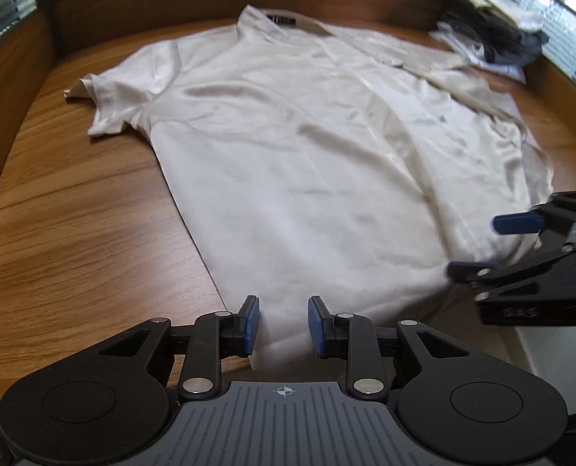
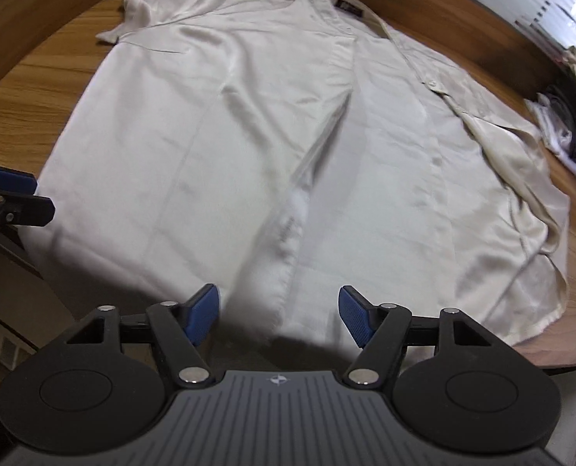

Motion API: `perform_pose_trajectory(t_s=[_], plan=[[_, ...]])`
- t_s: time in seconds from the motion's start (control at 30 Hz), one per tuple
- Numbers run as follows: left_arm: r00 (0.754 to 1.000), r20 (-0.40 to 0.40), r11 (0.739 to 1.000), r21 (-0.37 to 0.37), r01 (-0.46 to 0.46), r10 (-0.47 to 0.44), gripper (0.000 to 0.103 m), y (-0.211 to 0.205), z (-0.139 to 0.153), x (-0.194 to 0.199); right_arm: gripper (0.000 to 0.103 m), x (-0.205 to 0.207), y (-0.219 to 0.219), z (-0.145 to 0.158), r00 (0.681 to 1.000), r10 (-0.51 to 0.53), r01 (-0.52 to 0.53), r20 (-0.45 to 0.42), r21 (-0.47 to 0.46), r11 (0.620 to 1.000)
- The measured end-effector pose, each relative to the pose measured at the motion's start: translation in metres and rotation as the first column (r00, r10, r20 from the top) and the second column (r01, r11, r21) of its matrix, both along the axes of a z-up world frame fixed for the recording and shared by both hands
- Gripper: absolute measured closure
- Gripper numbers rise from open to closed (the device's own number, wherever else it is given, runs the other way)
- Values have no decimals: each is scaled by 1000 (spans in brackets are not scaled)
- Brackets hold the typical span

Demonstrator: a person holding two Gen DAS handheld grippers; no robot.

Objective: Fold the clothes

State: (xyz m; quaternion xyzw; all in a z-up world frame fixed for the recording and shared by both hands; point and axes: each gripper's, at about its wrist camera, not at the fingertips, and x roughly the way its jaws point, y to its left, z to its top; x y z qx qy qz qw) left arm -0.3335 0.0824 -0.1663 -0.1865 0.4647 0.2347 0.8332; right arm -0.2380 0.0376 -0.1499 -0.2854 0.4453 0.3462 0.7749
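The shirt (image 1: 288,147) lies spread and unfolded on the counter (image 1: 74,233); left gripper (image 1: 282,324) and right gripper (image 2: 279,316) hover at its hem, jaws spread and empty; all folds remain.

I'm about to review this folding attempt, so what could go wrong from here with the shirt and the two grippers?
1. The shirt hem hangs at the table edge; a pull toward the person could drag it off.
2. The left gripper and right gripper both stand open at the hem with a gap to the pads, so a grab may catch one layer only.
3. The pile of clothes touches the shirt's far corner and could snag in a fold.
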Motion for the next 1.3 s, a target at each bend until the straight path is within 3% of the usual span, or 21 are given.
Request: perform_pose_trajectory(t_s=[0.2,0.43,0.6,0.77,0.83,0.9,1.03,1.1,1.3], plan=[[999,-23,999,-28,-44,44,82,11,-7,-2,29,16,-29,-1,996,-90,90,11,-19,996],[998,-53,1000,18,-23,24,84,8,-6,1,30,38,-63,-4,985,-163,167,46,-80,983],[998,-33,998,-29,-58,57,80,14,-4,-4,36,47,-78,7,984,-174,174,-27,-3,985],[997,-22,997,-21,-68,68,77,8,7,-16,38,49,-62,15,988,-112,124,-109,110,986],[997,-20,997,-9,-77,77,77,8,11,-23,43,50,-53,12,988,-91,106,-121,121,987],[996,-18,996,3,-86,86,77,7,15,-31,61,49,-45,7,988,-76,92,-135,116,989],[992,-16,992,18,-124,124,77,11,21,-46,75,51,-36,1,983,-75,97,-168,130,987],[989,-18,989,16,-145,146,77,13,21,-52,95,48,-32,1,983,-57,81,-176,132,988],[983,-12,983,8,-183,183,77,17,22,-64,100,43,-29,17,987,-48,72,-154,156,985]])
